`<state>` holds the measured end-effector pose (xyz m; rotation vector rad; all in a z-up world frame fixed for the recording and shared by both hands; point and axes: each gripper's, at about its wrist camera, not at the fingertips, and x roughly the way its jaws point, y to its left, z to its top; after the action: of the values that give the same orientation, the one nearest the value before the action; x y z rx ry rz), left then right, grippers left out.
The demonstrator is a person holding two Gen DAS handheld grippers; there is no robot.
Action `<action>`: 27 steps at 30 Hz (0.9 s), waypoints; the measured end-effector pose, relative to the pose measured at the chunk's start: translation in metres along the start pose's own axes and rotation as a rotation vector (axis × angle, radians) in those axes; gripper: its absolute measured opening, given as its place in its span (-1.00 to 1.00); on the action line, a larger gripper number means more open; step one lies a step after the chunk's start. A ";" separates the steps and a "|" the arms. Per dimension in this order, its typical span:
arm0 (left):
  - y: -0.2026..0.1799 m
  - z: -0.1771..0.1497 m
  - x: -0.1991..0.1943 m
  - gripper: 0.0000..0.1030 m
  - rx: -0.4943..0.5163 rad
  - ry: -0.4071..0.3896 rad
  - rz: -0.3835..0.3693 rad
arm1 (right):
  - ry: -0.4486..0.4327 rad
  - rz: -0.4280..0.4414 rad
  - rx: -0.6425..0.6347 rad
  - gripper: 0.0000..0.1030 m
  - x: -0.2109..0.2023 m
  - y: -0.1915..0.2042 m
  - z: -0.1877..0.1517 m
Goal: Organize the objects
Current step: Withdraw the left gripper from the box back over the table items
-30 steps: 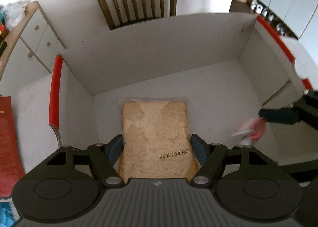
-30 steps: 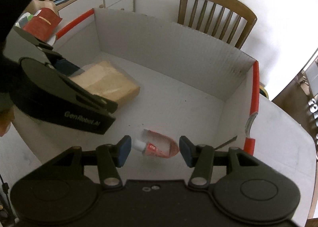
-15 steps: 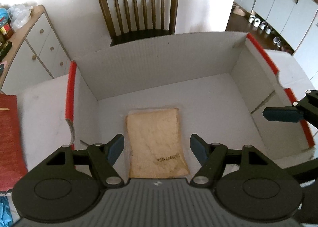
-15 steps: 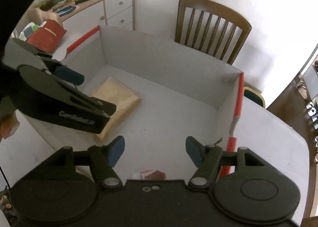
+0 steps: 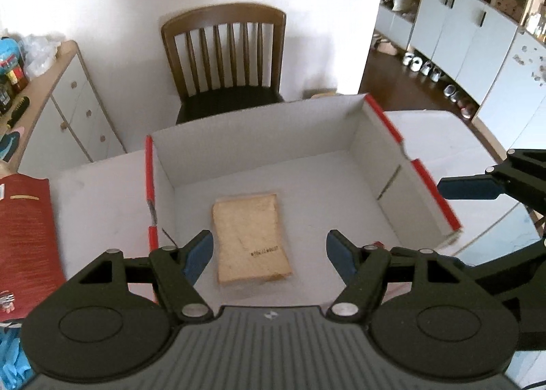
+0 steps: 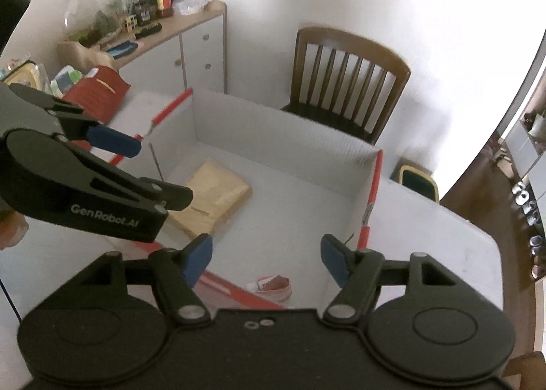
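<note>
A bagged slice of bread lies flat on the floor of an open white cardboard box with red edges; it also shows in the right wrist view. A small red and white tube lies at the box's near right. My left gripper is open and empty, raised above the box's near side. My right gripper is open and empty, also raised above the box. The left gripper's body shows at the left of the right wrist view.
A wooden chair stands behind the box. A white cabinet with clutter on top is at the left. A red bag lies on the white table left of the box. Shoes and cupboards lie far right.
Both grippers have let go and risen up and back from the box. The bread and the tube now lie inside it, looking smaller.
</note>
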<state>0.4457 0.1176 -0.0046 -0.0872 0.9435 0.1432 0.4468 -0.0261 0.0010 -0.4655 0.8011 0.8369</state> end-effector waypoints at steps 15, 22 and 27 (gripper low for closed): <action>0.000 -0.048 -0.092 0.52 0.015 -0.092 -0.052 | -0.079 0.008 0.063 0.63 -0.075 0.031 -0.030; 0.002 -0.078 -0.127 0.53 0.015 -0.124 -0.073 | -0.116 0.029 0.114 0.74 -0.104 0.044 -0.050; 0.000 -0.101 -0.148 0.53 0.018 -0.154 -0.078 | -0.147 0.044 0.136 0.89 -0.122 0.054 -0.065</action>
<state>0.2798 0.0909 0.0564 -0.0947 0.7866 0.0681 0.3249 -0.0939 0.0519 -0.2632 0.7290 0.8412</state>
